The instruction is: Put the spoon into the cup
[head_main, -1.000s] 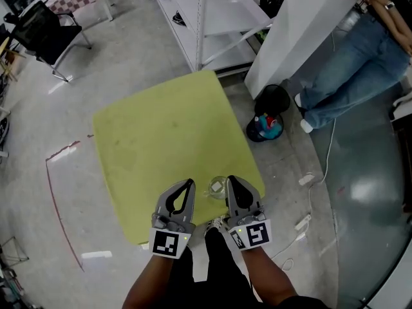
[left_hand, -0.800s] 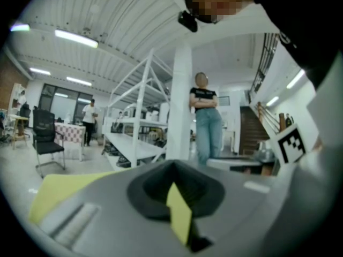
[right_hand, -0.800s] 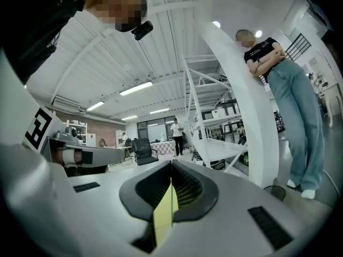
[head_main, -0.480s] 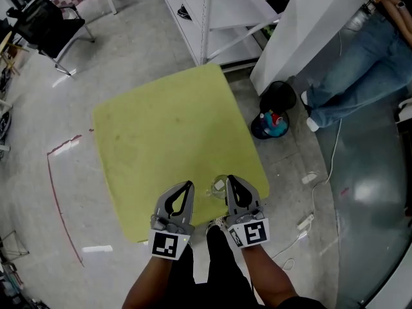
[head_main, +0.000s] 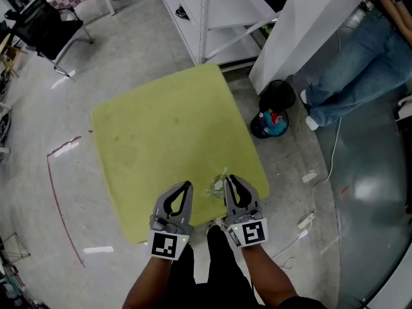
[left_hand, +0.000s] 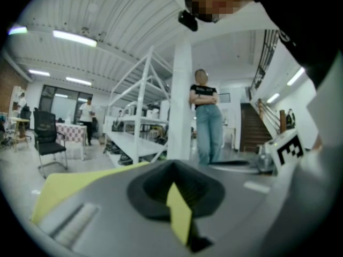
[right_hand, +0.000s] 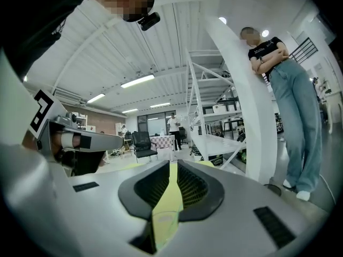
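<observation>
A small clear glass cup (head_main: 217,188) stands near the front edge of the yellow-green table (head_main: 161,127). A thin pale spoon handle (head_main: 223,173) seems to stick up out of it, too small to be sure. My left gripper (head_main: 187,185) hangs just left of the cup, shut and empty. Right beside the cup on its other side is my right gripper (head_main: 230,179), also shut with nothing in it. In the left gripper view the left gripper (left_hand: 174,183) shows only a sliver of table through its jaws. The right gripper (right_hand: 170,167) shows the same narrow slit.
Beyond the table stand a white shelving rack (head_main: 212,18) and a white pillar (head_main: 302,24). A person in jeans (head_main: 360,63) is at the right. A black bin (head_main: 270,118) sits by the table's right corner. Cables (head_main: 306,221) lie on the floor; a black chair (head_main: 45,31) stands far left.
Both grippers stay shut on either side of the cup and have barely moved. The head view has shifted slightly.
</observation>
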Demonstrator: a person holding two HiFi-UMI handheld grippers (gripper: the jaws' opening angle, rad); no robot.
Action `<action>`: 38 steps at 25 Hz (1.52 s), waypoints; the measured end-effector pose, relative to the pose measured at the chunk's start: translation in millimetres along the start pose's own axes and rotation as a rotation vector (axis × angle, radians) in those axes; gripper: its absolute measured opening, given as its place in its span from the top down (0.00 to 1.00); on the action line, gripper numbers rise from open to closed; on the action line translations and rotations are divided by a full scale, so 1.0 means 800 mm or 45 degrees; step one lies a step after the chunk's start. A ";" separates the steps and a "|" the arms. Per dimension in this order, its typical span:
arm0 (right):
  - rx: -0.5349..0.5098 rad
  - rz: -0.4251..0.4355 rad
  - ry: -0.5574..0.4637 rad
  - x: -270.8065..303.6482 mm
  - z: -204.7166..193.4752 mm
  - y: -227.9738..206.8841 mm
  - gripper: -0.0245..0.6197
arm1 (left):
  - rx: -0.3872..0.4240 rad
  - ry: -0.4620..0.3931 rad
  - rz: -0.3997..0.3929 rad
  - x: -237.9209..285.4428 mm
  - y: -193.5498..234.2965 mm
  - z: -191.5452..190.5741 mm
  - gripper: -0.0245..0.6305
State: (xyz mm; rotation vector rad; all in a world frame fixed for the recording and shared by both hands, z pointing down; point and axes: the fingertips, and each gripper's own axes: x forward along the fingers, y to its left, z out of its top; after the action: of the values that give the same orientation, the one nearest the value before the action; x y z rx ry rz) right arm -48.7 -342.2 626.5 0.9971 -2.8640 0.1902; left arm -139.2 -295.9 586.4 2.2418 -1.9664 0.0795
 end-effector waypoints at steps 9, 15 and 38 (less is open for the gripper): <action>-0.003 -0.038 -0.061 -0.007 0.027 -0.005 0.94 | 0.013 -0.011 -0.006 -0.005 0.006 0.007 0.95; -0.038 -0.074 -0.101 -0.010 0.058 -0.011 0.94 | 0.022 -0.056 -0.017 -0.003 0.005 0.033 0.95; -0.216 -0.064 -0.332 -0.065 0.278 0.050 0.95 | 0.233 -0.328 -0.176 -0.051 -0.027 0.226 0.95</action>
State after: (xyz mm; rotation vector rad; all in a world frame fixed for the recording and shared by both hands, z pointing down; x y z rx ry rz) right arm -45.2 -312.8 396.5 1.1328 -3.0137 -0.1986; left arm -135.1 -281.1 400.1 2.6162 -1.9893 -0.0510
